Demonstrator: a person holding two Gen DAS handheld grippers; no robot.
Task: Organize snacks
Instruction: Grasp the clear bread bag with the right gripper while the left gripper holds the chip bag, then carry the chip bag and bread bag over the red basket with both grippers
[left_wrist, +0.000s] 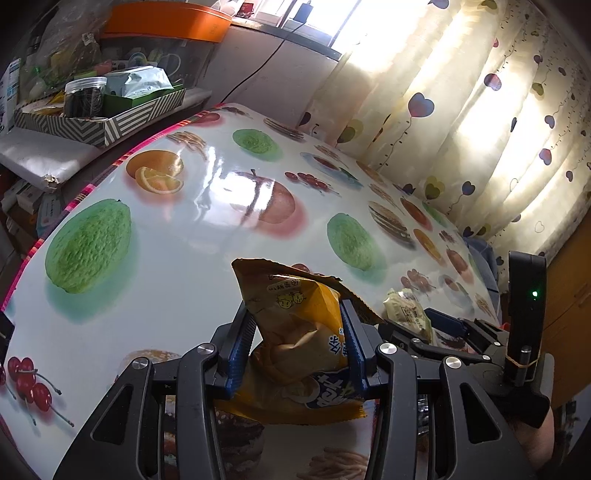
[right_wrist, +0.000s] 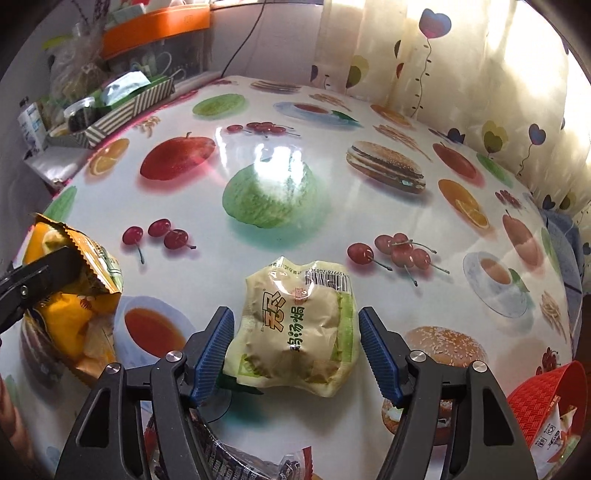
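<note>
My left gripper (left_wrist: 297, 343) is shut on a yellow-orange snack bag (left_wrist: 299, 332) and holds it just above the fruit-print table (left_wrist: 192, 229). The same bag (right_wrist: 77, 295) and left gripper show at the left of the right wrist view. My right gripper (right_wrist: 295, 350) is open, its blue pads on either side of a pale green-and-beige snack packet (right_wrist: 299, 328) that lies flat on the table; the pads do not touch it. That packet (left_wrist: 406, 310) also shows behind the bag in the left wrist view. A red basket (right_wrist: 550, 402) with a packet inside sits at the lower right.
A striped cardboard tray (left_wrist: 99, 122) with a jar and packets stands beyond the table's far left edge, under an orange-lidded box (left_wrist: 166, 22). A heart-print curtain (left_wrist: 480, 110) hangs along the right. A dark wrapped snack (right_wrist: 236, 461) lies under my right gripper.
</note>
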